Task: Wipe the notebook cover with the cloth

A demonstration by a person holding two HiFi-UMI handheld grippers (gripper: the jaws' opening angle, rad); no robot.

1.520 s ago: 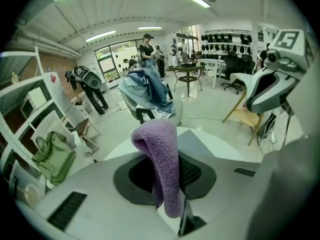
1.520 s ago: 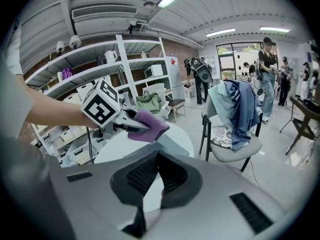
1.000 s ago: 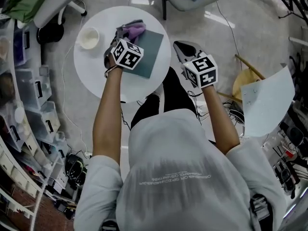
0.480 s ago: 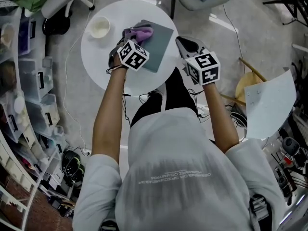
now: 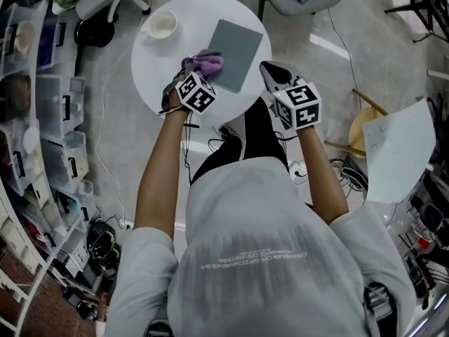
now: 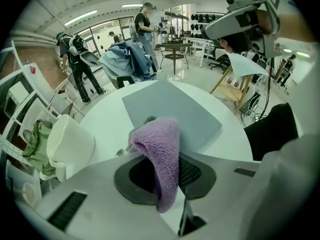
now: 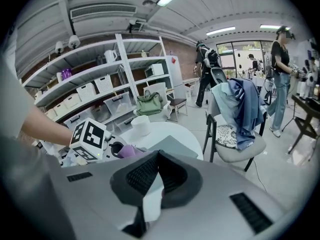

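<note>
Notebook (image 5: pixel 236 44): grey cover, flat on round white tabletop (image 5: pixel 158 72), far-right part. White cup (image 5: pixel 161 25) far left, well apart.

Cloth (image 6: pixel 162 154): purple terry, pinched by a fold in left gripper (image 5: pixel 188 72), loose end touching the notebook's near-left edge. Looks soft, light, limp; likely to bunch, so best gripped at a thick fold.

Right gripper (image 5: pixel 275 72): jaws closed together, empty, hovering just beside the tabletop's near-right rim.

Judgement: the notebook seems thin, light and smooth, and may skid while wiped. Steady it by pressing 1 corner, near right.
</note>
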